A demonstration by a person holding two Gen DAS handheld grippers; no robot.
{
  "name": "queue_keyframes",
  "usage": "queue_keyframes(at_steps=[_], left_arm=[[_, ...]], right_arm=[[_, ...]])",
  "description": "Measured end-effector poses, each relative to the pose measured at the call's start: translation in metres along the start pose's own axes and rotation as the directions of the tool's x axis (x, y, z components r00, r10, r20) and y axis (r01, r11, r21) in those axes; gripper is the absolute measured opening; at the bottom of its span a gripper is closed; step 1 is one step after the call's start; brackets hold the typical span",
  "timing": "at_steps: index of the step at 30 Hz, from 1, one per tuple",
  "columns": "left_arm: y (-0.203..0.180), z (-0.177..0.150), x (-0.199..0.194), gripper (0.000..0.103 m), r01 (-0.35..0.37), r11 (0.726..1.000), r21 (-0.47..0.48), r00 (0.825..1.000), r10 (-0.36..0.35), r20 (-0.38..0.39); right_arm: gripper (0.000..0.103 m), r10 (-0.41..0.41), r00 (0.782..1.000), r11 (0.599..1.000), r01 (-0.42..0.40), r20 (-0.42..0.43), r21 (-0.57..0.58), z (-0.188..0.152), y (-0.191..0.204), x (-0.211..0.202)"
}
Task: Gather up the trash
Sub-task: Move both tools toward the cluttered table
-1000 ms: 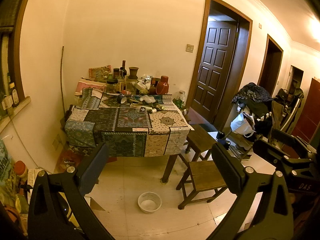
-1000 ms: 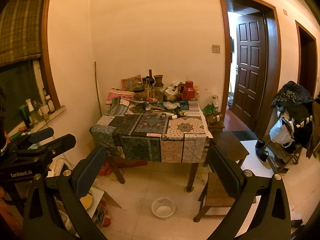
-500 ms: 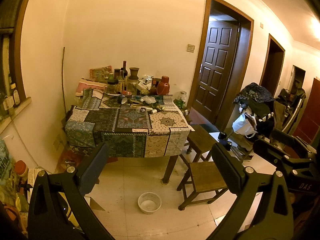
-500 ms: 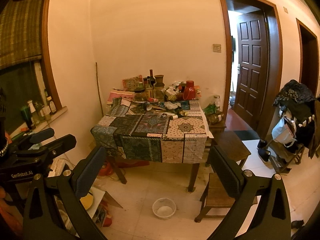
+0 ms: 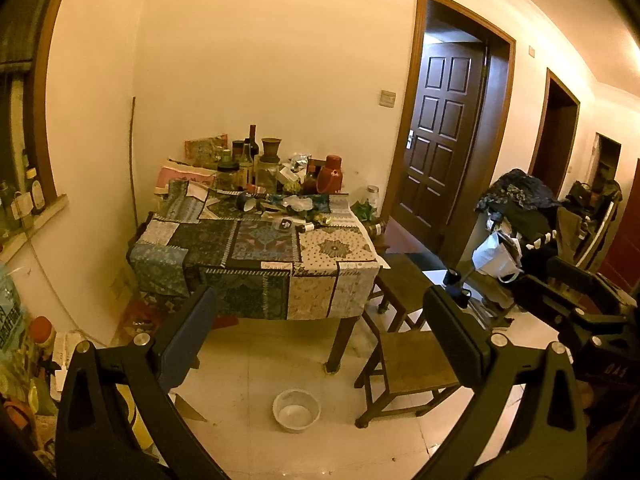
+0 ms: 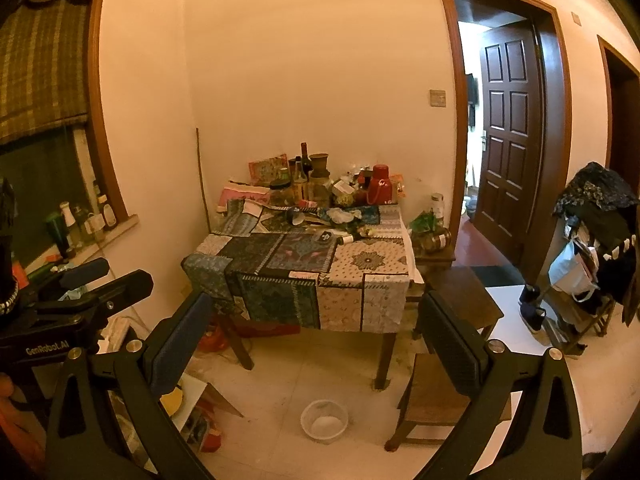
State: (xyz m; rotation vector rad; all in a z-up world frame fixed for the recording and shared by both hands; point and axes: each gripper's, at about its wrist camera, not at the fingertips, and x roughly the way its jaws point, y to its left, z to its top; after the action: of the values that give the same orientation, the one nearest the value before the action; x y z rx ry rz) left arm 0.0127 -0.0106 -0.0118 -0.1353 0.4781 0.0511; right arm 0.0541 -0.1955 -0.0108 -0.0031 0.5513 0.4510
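both grippers, left gripper (image 5: 320, 336) and right gripper (image 6: 316, 334), spread wide and empty, face a cluttered table (image 6: 372, 264) against the far wall; litter (image 6: 340, 216) lies among bottles at its back. only the right view shows the blind-covered window (image 6: 44, 56). a white bowl (image 5: 297, 410) and wooden stools (image 5: 416, 368) break up the bare tiled floor between

Cream walls (image 6: 320, 60) under warm light; pale tiled floor (image 6: 288, 380). A table (image 6: 304, 264) with patchwork cloth stands against the far wall, stools (image 5: 416, 368) beside it. Panelled door (image 6: 508, 132) ajar at right; window (image 6: 40, 152) with plaid blind (image 6: 40, 48) at left.
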Motion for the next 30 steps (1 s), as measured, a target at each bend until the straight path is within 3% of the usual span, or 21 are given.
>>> queue_keyframes(at_steps=[7, 11, 15, 23, 30], left_arm=[[-0.013, 0.017, 0.019, 0.103, -0.025, 1.000, -0.009, 1.000, 0.025, 0.017], [-0.010, 0.033, 0.034, 0.103, -0.040, 0.999, -0.033, 0.998, 0.041, 0.037], [-0.001, 0.049, 0.056, 0.103, -0.050, 0.998, -0.042, 0.997, 0.052, 0.054], [0.039, 0.085, 0.135, 0.103, -0.034, 0.999, -0.037, 0.997, 0.037, 0.067], [0.078, 0.125, 0.224, 0.103, 0.003, 1.000, 0.003, 1.000, -0.003, 0.000]], right_arm=[[0.103, 0.006, 1.000, 0.998, -0.008, 0.027, 0.061, 0.010, -0.021, 0.005], [0.103, -0.053, 0.998, 0.999, 0.053, 0.039, 0.012, 0.018, -0.035, 0.014], [0.103, -0.063, 0.998, 0.997, 0.062, 0.031, 0.034, 0.026, -0.046, 0.031], [0.103, -0.113, 0.994, 0.993, 0.112, 0.012, 0.040, 0.049, -0.049, 0.090], [0.103, -0.140, 0.990, 0.988, 0.141, -0.029, 0.060, 0.083, -0.040, 0.160]])
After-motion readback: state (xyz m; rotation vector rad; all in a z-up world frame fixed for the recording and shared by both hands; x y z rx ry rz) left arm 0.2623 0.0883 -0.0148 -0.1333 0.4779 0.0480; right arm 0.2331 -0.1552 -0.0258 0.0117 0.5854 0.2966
